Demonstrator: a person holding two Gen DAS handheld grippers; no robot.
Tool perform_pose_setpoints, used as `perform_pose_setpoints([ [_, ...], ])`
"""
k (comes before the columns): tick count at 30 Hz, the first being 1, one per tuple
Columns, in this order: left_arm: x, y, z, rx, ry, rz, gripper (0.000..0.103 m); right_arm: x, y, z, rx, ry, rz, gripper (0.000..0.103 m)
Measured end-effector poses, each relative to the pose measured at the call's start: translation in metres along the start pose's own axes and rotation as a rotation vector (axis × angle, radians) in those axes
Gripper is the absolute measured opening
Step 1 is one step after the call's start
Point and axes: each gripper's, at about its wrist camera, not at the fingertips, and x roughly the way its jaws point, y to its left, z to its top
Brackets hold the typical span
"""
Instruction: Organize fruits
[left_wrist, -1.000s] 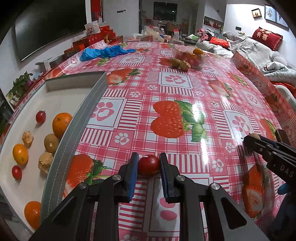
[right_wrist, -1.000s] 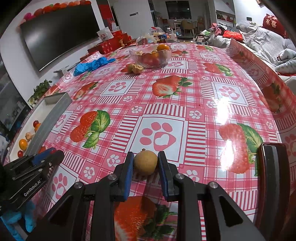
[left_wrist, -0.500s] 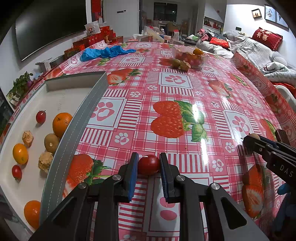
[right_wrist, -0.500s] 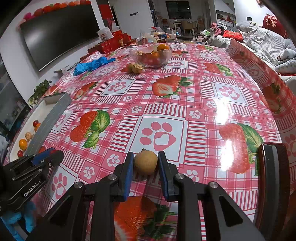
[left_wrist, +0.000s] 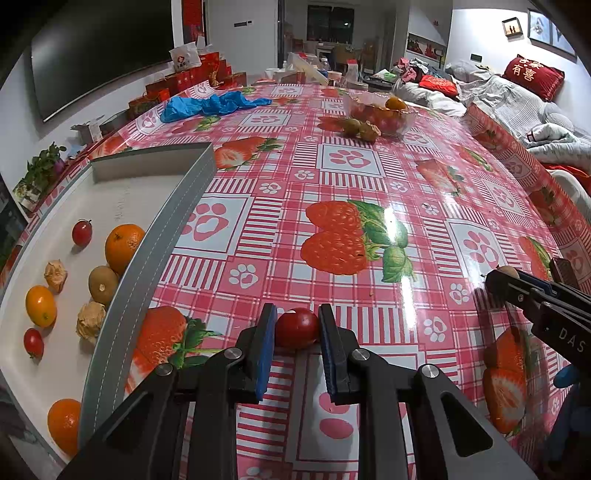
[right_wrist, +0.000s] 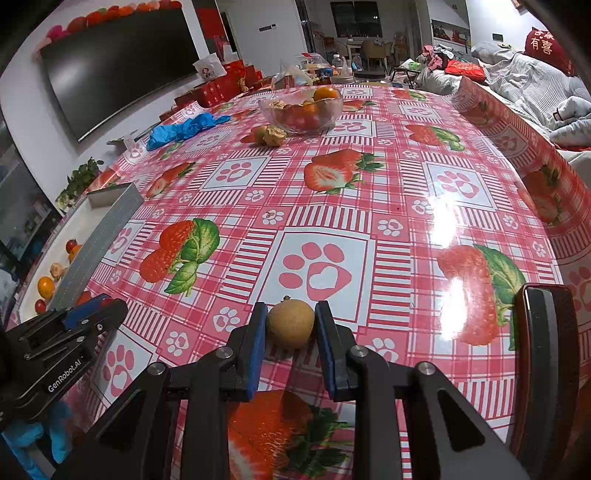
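Note:
My left gripper (left_wrist: 297, 325) is shut on a red cherry tomato (left_wrist: 297, 328) just above the strawberry-print tablecloth, close to the right wall of the white tray (left_wrist: 122, 314). Several oranges, cherry tomatoes, a kiwi and husked fruits lie in that tray. In the right wrist view my right gripper (right_wrist: 290, 323) is shut on a tan longan (right_wrist: 290, 323) near the table's front edge. Each gripper shows at the side of the other's view: the right one (left_wrist: 496, 275), the left one (right_wrist: 107, 302). A glass fruit bowl (right_wrist: 301, 110) stands far back.
Two loose fruits (right_wrist: 269, 134) lie on the cloth beside the bowl. Blue gloves (left_wrist: 210, 105) are heaped at the table's far left. A dark chair back (right_wrist: 543, 369) rises at the right front edge. Red boxes line the far wall; bedding lies beyond the table's right edge.

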Motion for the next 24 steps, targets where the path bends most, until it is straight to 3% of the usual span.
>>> perform_pose_setpoints([
  [6, 0.001, -0.001, 0.006, 0.004, 0.021, 0.008, 0.024, 0.004, 0.004, -0.001, -0.027, 0.008, -0.021, 0.033],
  [11, 0.006, -0.004, 0.016, 0.024, 0.04, 0.015, 0.028, 0.008, 0.018, -0.001, -0.083, 0.02, -0.061, 0.066],
  [12, 0.008, -0.005, 0.018, 0.03, 0.041, 0.025, 0.043, 0.008, 0.019, 0.0, -0.086, 0.019, -0.069, 0.066],
  [13, 0.009, -0.004, 0.019, 0.029, 0.042, 0.038, 0.073, 0.008, 0.019, 0.0, -0.087, 0.021, -0.073, 0.067],
  [14, 0.011, -0.003, 0.019, 0.022, 0.043, 0.046, 0.084, 0.008, 0.019, 0.0, -0.088, 0.023, -0.076, 0.068],
  [20, 0.017, 0.002, 0.015, 0.0, 0.027, 0.031, 0.091, 0.013, 0.025, 0.0, -0.116, 0.035, -0.134, 0.078],
  [22, 0.02, 0.006, 0.015, -0.021, 0.035, 0.035, 0.102, 0.013, 0.026, 0.0, -0.119, 0.034, -0.168, 0.079],
  [24, 0.021, 0.007, 0.015, -0.025, 0.043, 0.029, 0.102, 0.014, 0.025, 0.0, -0.113, 0.038, -0.177, 0.082],
])
